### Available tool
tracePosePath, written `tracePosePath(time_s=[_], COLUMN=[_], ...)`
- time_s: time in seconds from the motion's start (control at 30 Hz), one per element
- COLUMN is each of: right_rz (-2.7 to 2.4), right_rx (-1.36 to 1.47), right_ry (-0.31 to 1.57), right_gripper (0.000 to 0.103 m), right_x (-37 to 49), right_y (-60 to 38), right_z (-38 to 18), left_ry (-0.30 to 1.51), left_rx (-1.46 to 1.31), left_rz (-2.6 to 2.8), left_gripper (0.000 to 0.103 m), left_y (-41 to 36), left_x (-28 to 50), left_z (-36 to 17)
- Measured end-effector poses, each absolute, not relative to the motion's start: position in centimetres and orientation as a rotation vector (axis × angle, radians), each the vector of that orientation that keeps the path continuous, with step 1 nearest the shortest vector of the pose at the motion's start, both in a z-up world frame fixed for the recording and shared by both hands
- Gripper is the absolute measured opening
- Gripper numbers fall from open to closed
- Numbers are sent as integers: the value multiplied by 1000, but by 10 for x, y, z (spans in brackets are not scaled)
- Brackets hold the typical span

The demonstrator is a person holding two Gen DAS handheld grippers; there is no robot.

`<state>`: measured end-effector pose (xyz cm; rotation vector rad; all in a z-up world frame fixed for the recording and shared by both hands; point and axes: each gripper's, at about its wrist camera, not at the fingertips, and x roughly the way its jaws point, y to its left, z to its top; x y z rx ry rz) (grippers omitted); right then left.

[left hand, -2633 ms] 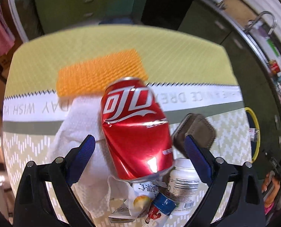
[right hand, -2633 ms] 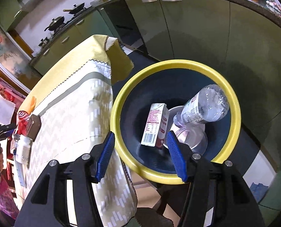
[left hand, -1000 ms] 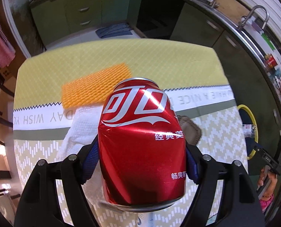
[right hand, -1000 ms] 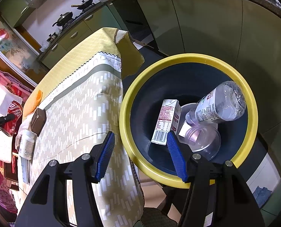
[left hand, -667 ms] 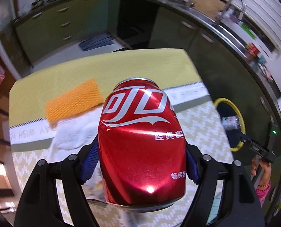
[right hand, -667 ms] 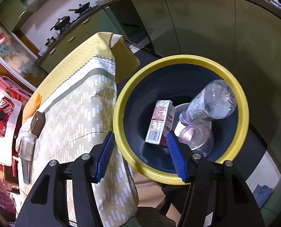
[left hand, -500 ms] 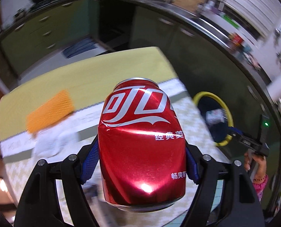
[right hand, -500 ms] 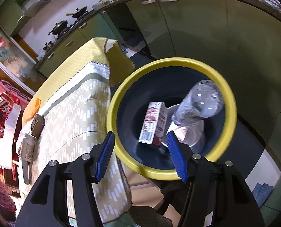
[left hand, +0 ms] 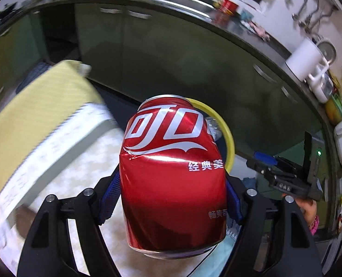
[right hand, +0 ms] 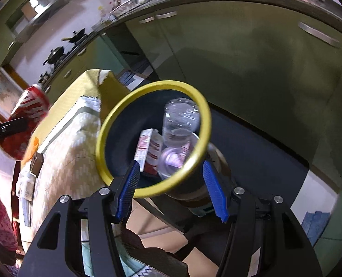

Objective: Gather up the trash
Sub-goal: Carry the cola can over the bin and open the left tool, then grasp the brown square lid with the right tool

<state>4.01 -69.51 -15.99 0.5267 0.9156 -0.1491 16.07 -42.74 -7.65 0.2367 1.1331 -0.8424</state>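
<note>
My left gripper (left hand: 171,198) is shut on a dented red cola can (left hand: 173,173) and holds it in the air above the table's end; the can also shows at the left of the right wrist view (right hand: 24,122). Behind the can a yellow-rimmed bin (left hand: 228,138) peeks out. In the right wrist view the bin (right hand: 106,145) stands beside the table and holds a milk carton (right hand: 145,147), a clear bottle (right hand: 180,120) and a plastic cup (right hand: 173,161). My right gripper (right hand: 171,187) is open and empty just in front of the bin's near rim.
The table with a yellow and patterned cloth (right hand: 67,138) lies left of the bin, with a white bottle (right hand: 26,184) and a brown object (right hand: 36,162) on it. Green kitchen cabinets (right hand: 240,57) stand behind. The other gripper (left hand: 286,175) shows at right in the left wrist view.
My left gripper closed on the can, lifted it off the table and swung it right toward the bin. My right gripper stayed open near the bin, tilting lower.
</note>
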Motion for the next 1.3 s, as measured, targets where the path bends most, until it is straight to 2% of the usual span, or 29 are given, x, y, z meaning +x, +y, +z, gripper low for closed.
tracePosePath(time_s=[0.13, 0.23, 0.47, 0.67, 0.9, 1.1, 1.3], right_rz=[-167, -173, -156, -136, -71, 15, 210], right_rx=[558, 576, 583, 574, 498, 410, 264], right_ry=[921, 921, 935, 943, 946, 953, 972], right_gripper=[61, 62, 63, 63, 63, 63, 63], right_x=[31, 27, 29, 38, 64, 97, 147], right_y=[-707, -712, -705, -693, -651, -594, -498], right_z=[-168, -174, -182, -180, -159, -138, -125], left_ry=[1157, 1163, 1143, 1061, 911, 816, 773], left_rx=[256, 240, 209, 128, 3, -58, -132], left_rz=[-868, -870, -874, -869, -751, -582, -479], left_gripper=[73, 82, 83, 85, 88, 89, 89], left_y=[-468, -483, -481, -407, -277, -178, -103], left_x=[163, 169, 171, 163, 154, 151, 163], left_z=[-99, -114, -112, -72, -34, -29, -44])
